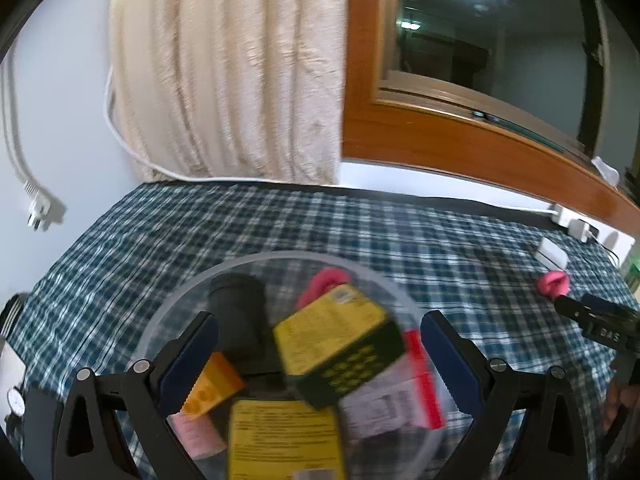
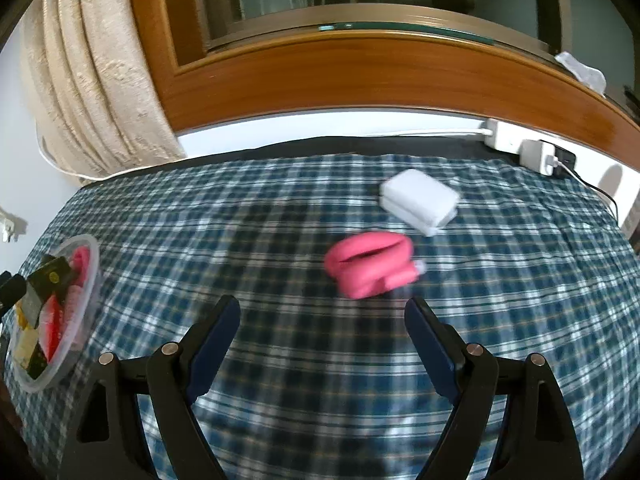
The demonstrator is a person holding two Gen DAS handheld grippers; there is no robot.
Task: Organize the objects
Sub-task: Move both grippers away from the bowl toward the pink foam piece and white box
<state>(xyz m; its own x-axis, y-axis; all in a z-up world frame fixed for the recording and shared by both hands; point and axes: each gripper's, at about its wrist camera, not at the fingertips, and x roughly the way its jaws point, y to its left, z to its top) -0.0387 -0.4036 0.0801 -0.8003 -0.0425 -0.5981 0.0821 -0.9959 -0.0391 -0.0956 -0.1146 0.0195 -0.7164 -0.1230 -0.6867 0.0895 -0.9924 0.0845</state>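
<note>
So the left gripper (image 1: 320,340) is hanging right over the clear bowl (image 1: 192,292) with its fingers spread wide and nothing between them, and the bowl is already stuffed: a yellow-and-black box (image 1: 340,344) sitting tilted on top, a dark roll (image 1: 240,320), an orange box (image 1: 212,390), a red-and-white packet (image 1: 400,400) and another pink thing poking up at the back. The right gripper (image 2: 322,330) is also wide open and empty, pointed at the pink rolled cloth (image 2: 370,264) lying on the checked desk cloth (image 2: 280,208), with a white box (image 2: 420,200) just behind it, close enough that I can't tell if they touch. Risks as I see it: both views are blurry, so things look to be moving fast, and a rushed pinch on that soft roll could catch only one fold and let it unroll, or snag the cloth underneath and drag the white box along. And that pile is heaped, so dropping more on top could tip the tilted box over the rim.
</note>
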